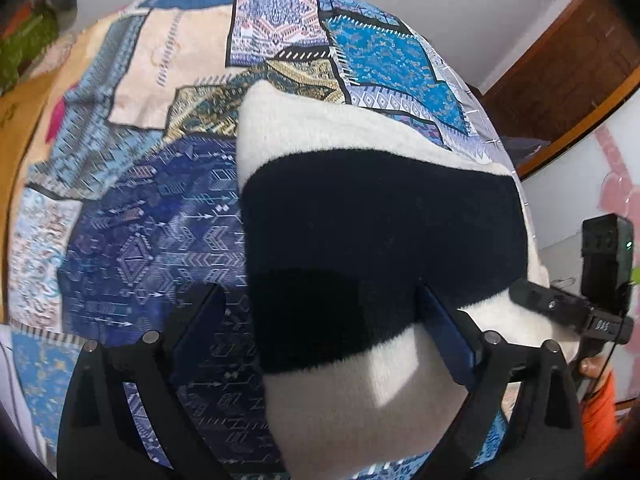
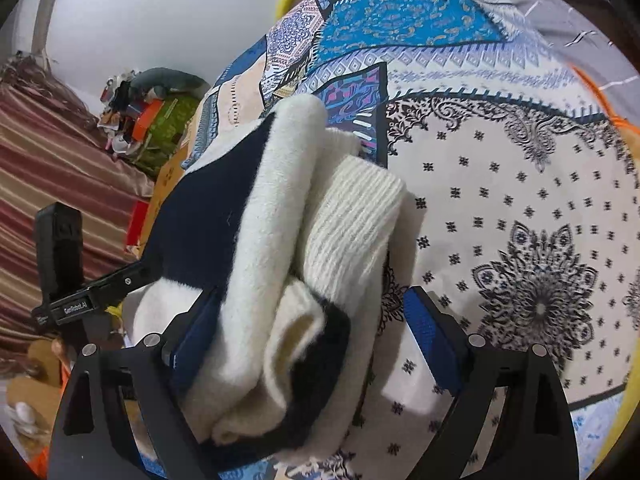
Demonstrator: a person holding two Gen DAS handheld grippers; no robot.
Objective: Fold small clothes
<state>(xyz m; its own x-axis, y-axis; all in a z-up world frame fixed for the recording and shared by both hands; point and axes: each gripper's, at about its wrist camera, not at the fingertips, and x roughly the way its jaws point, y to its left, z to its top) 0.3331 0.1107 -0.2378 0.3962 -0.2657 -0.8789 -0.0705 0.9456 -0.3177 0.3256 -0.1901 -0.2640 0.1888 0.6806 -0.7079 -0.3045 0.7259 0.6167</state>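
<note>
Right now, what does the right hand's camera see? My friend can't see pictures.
A folded cream and navy fuzzy sweater lies on a patterned bedspread, between the open fingers of the right tool. The other tool shows at the left.

Bedroom: patchwork bedspread [image 1: 160,200], clutter.

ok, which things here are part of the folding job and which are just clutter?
Job:
- cream and navy sweater, folded, lying on the patchwork bedspread
- left hand-held gripper, open
- right hand-held gripper, open

Lying about:
- pile of clothes by the wall
- striped blanket
</note>
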